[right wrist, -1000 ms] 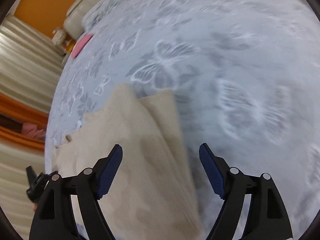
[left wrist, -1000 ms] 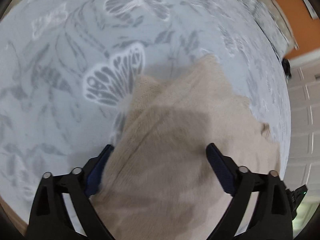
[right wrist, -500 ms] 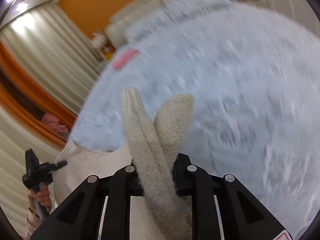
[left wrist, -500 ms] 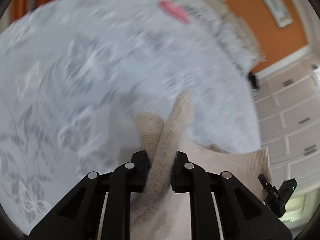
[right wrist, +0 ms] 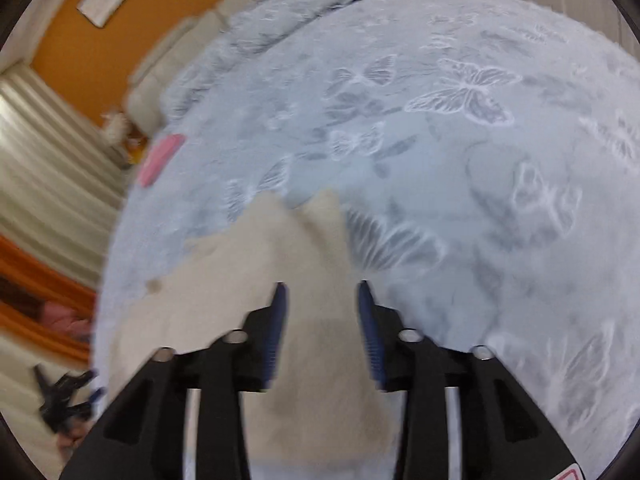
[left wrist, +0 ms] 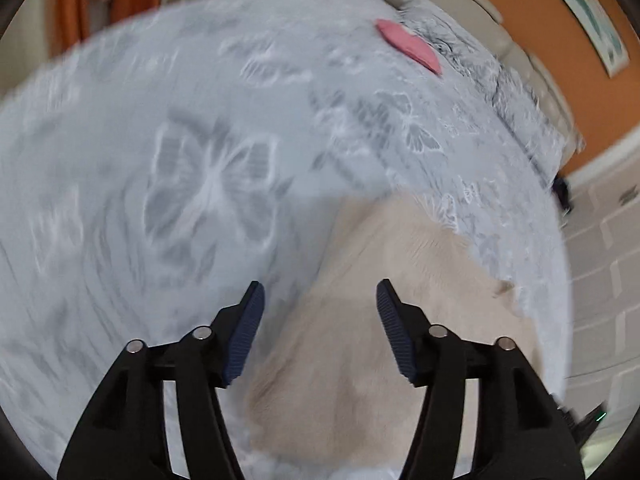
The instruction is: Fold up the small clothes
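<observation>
Beige knit garment (left wrist: 384,320) flat on the butterfly-print bedspread (left wrist: 200,120), partly folded, spread below and ahead of both tools. Left hand-held gripper (left wrist: 320,332) with jaws wide apart, nothing between them; garment's left edge directly under the gap, bulk of the fabric off to the right and forward. Right hand-held gripper (right wrist: 322,332) with jaws parted, narrower gap, empty too; hovering over the garment (right wrist: 288,280), whose two pointed ends (right wrist: 320,204) lie straight ahead on the bedspread (right wrist: 480,160), bulk trailing left toward the other tool. Long axis roughly running away from both cameras, slightly slanted; motion blur, exact outline hard to pin. Right tool looks nearer the narrow forward ends, left tool nearer the broad left border. Likely next fold hinges on that: near edge under the tools, far ends ahead, so a lift-and-carry forward or across seems plausible. Pink item (left wrist: 412,46) far off near the pillows, well apart, irrelevant. Contact with fabric: cannot tell.
</observation>
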Motion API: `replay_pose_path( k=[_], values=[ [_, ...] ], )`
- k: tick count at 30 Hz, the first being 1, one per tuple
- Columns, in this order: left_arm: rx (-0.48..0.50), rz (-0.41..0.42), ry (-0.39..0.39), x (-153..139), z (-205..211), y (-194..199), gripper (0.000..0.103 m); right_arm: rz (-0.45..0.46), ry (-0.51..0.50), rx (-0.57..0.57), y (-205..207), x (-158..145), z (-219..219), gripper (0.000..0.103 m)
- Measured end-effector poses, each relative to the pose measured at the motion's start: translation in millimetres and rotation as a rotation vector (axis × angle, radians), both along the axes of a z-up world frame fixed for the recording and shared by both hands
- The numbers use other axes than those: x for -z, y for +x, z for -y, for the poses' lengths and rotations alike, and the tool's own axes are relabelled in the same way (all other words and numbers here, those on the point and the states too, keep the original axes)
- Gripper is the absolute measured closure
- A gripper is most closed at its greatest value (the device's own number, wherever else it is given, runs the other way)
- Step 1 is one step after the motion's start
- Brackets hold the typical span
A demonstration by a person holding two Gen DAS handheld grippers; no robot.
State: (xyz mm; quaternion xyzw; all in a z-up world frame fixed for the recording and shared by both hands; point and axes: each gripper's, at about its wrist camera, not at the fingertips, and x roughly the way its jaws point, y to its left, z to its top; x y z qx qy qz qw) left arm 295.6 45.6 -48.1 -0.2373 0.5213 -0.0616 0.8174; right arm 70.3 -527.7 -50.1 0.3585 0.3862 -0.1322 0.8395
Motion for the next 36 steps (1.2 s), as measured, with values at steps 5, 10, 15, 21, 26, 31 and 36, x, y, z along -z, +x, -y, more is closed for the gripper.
replay_pose_path(
  k=[5, 10, 15, 21, 26, 31, 36],
  values=[
    [-0.014, -0.042, -0.037, 26.1, -21.0, -51.5, 0.019, -0.019, 0.048, -0.067, -46.5, 26.1, -39.0, 0.030],
    [-0.039, -0.086, -0.120, 49.7, -9.7, -70.6, 0.030, -0.049, 0.167, -0.055, -26.7, 67.2, -52.5, 0.045],
    [-0.037, -0.061, -0.216, 22.5, -3.1, -71.5, 0.084, 0.135, 0.244, -0.024, -25.0, 23.8, -48.9, 0.093],
    [-0.045, -0.042, -0.135, -0.7, -14.9, -98.2, 0.084, 0.083, 0.167, -0.044, -53.6, 22.6, -54.0, 0.094],
    [-0.083, -0.108, -0.077, 31.6, -10.7, -113.3, 0.075, -0.050, 0.239, 0.049, -71.6, 72.3, -43.3, 0.072],
    [-0.095, 0.182, 0.107, -48.7, 3.4, -128.4, 0.041, 0.028, 0.023, 0.225, -89.2, 4.1, -51.5, 0.057],
    [0.055, 0.300, 0.097, -52.5, 54.8, -106.9, 0.021, 0.157, -0.056, -0.032, -8.9, -38.5, -127.2, 0.090]
  ],
)
